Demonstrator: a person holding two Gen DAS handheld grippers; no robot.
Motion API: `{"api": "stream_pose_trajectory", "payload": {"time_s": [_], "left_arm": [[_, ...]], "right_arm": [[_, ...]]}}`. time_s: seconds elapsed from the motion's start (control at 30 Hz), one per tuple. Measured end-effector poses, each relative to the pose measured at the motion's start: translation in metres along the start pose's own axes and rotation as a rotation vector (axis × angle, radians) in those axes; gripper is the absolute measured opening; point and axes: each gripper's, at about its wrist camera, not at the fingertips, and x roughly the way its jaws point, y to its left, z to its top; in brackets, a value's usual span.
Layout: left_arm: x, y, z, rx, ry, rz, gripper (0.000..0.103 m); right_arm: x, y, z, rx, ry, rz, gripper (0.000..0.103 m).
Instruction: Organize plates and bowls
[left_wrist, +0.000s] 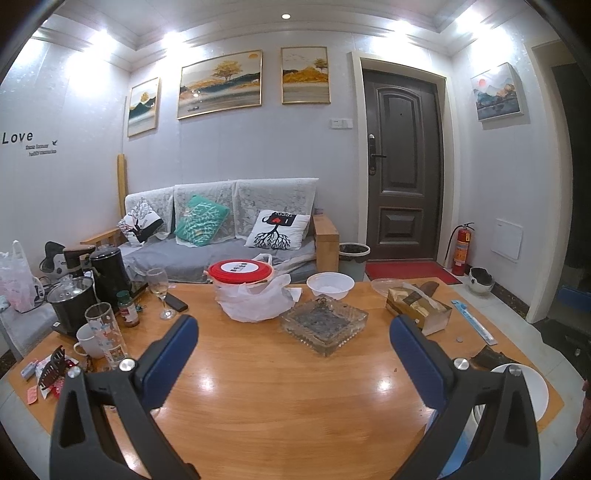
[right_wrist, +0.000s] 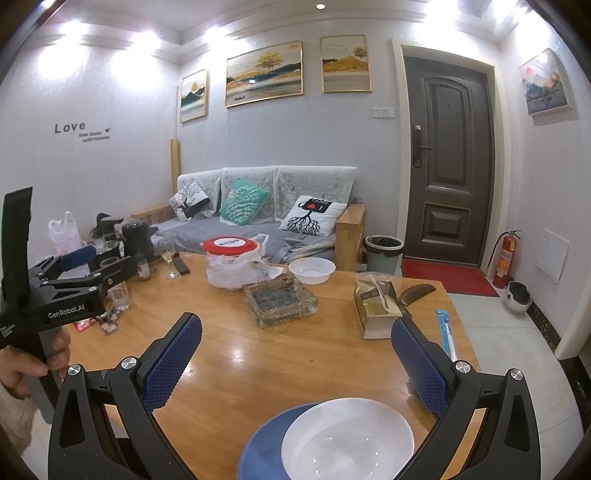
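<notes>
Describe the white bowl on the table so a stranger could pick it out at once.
Start at the wooden table and look to its far edge, nearest the sofa. The white bowl sits there, between the red-lidded container and the tissue box. It is the only deep, round white dish.

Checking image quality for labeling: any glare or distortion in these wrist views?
Left wrist: ceiling lights blow out, glare patches on the wooden table, fisheye bends the door. Right wrist: same blown lights, reflections on the white plate, dark vignetted corners.

"love" on the wall (right_wrist: 70, 127); "genrobot.ai" on the left gripper (right_wrist: 79, 258).
</notes>
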Motion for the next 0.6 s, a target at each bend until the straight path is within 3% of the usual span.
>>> {"api": "stream_pose_trajectory", "payload": {"time_s": [0.6], "left_arm": [[-0.0010, 0.0035, -0.0034, -0.006, 0.002, 0.008, 0.102]], "right_arm": [[-0.0012, 0.0043, -0.0010, 0.005, -0.002, 0.002, 0.102]]}}
